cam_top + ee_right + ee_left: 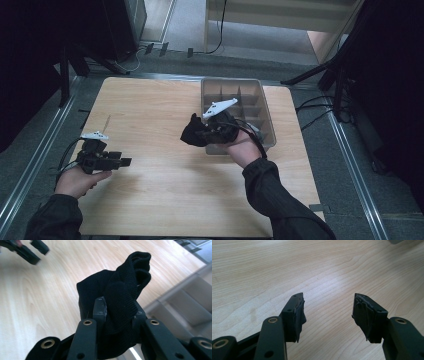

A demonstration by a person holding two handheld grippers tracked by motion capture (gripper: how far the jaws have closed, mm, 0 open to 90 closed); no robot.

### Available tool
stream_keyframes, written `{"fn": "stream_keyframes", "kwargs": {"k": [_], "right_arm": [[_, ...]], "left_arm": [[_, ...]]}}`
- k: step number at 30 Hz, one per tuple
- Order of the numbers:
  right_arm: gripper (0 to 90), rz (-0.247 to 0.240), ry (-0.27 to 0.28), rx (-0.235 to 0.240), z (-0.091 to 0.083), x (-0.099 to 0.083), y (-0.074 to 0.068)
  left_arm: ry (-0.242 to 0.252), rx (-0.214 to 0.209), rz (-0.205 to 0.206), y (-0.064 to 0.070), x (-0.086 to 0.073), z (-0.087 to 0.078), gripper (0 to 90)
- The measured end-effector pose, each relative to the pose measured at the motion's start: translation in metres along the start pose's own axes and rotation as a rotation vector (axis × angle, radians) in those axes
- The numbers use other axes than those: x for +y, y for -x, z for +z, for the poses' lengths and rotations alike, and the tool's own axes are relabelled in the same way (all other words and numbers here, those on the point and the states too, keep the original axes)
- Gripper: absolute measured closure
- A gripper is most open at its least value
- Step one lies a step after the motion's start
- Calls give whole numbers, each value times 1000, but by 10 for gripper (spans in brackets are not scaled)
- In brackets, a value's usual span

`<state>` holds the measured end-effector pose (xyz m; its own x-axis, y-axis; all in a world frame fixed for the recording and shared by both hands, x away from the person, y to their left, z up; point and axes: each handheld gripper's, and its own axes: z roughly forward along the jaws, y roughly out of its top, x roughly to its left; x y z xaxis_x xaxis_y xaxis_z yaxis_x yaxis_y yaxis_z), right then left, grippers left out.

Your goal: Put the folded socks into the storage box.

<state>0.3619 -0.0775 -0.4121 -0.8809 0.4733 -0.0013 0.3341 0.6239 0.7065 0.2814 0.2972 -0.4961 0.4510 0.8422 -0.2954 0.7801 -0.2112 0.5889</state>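
A bunched black knit cloth [193,132] [117,292] hangs above the wooden table [160,185], just left of a clear divided bin [265,120]. My right gripper [200,132] [117,308] is shut on this cloth, its jaws pressed into the fabric. The bin's grey dividers [190,302] lie to the right in the right gripper view. My left gripper [125,161] [328,303] is held low over the table's left side with its jaws wide apart and nothing between them, only bare wood [324,270] below.
The bin stands at the table's back right with several compartments. Black stand legs [320,75] and cables [310,112] lie on the floor beyond the right and back edges. A metal rail [350,150] runs along each side of the table.
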Motion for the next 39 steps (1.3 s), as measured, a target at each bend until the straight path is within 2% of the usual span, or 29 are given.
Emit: {"fn": "stream_keyframes", "kwargs": {"k": [11,26,39], "right_arm": [[729,63,16,-31,-9,-21,25],[729,102,-25,-93,-14,-45,52],[729,128,-53,-85,6,-52,51]], "left_arm": [[-9,-2,2,1,0,1,413],[-9,-5,4,1,0,1,408],[-12,-5,10,2,0,1,407]]}}
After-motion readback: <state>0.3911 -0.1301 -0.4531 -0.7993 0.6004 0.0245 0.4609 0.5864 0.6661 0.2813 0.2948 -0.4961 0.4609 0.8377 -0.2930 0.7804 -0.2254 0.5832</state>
